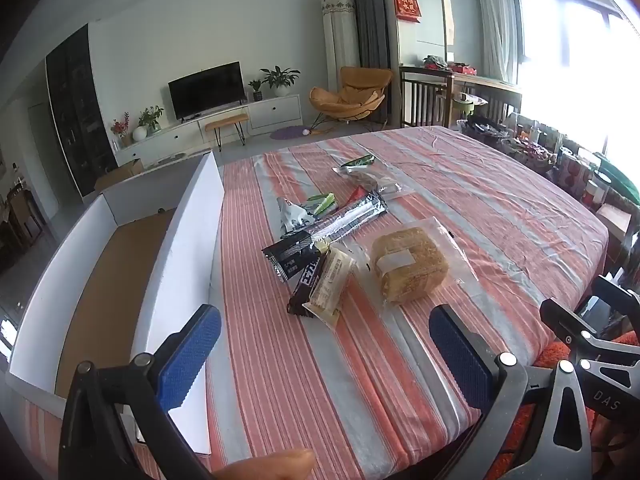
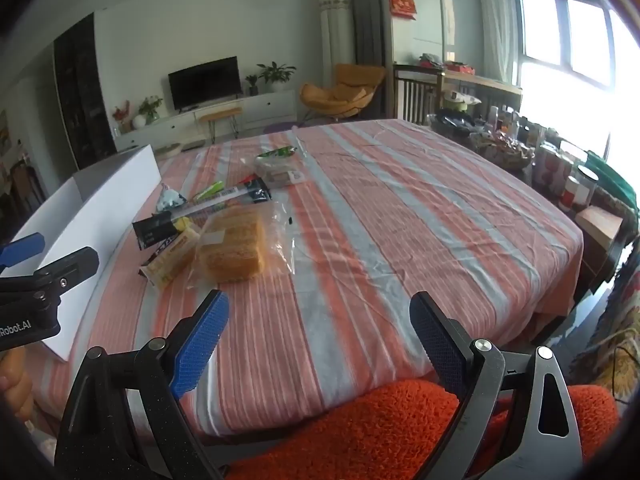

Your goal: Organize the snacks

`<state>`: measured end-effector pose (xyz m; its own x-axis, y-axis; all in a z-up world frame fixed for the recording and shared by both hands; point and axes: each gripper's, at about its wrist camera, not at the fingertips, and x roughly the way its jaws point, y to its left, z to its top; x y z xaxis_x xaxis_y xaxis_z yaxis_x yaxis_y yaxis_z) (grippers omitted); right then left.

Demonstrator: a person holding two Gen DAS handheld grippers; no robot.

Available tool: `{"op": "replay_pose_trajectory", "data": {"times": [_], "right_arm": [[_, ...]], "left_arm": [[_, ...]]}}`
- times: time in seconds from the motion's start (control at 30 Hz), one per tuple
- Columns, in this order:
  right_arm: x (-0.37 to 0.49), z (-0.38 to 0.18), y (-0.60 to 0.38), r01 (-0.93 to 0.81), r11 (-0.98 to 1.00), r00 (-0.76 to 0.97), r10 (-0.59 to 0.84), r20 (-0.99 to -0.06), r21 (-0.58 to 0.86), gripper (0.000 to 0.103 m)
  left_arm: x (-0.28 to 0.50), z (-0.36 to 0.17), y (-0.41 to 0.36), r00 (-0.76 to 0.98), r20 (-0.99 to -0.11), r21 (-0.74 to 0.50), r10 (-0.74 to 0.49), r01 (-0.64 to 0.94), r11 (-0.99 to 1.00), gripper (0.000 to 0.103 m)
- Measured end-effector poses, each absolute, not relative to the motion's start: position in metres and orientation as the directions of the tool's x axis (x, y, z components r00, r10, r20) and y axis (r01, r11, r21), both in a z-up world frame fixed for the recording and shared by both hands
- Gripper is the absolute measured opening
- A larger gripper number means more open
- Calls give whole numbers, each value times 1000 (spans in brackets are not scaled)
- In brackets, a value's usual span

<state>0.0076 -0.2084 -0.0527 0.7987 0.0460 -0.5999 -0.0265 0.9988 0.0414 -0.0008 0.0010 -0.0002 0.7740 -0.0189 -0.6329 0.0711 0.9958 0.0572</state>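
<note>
Several snacks lie in a loose heap on the striped tablecloth [image 1: 480, 208]. A golden cake in clear wrap [image 1: 408, 266] [image 2: 234, 250] lies nearest. Beside it are a cream bar [image 1: 330, 284] [image 2: 172, 262], a dark brown bar [image 1: 306, 286] and a long black packet [image 1: 326, 232] [image 2: 200, 210]. Farther back sits a clear bag with a green label [image 1: 362, 172] [image 2: 280, 168]. A white cardboard box [image 1: 120, 264] [image 2: 100, 204] stands open at the left. My left gripper [image 1: 324, 360] hangs open short of the heap, holding nothing. My right gripper [image 2: 320, 336] is open too, over bare cloth right of the cake.
Jars, bottles and baskets [image 2: 520, 148] crowd the far right side by the window. An orange fuzzy fabric [image 2: 380, 428] lies under the right gripper at the near edge. A thumb [image 1: 272, 466] shows at the bottom of the left wrist view.
</note>
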Motion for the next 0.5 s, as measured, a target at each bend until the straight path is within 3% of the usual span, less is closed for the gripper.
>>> {"op": "replay_pose_trajectory", "data": {"times": [0.5], "right_arm": [[9,-56,-207,-30,999,798,44,-600,34,94]], "left_arm": [[-2,-5,-3,771,-637,76,-2,66,995,103]]}}
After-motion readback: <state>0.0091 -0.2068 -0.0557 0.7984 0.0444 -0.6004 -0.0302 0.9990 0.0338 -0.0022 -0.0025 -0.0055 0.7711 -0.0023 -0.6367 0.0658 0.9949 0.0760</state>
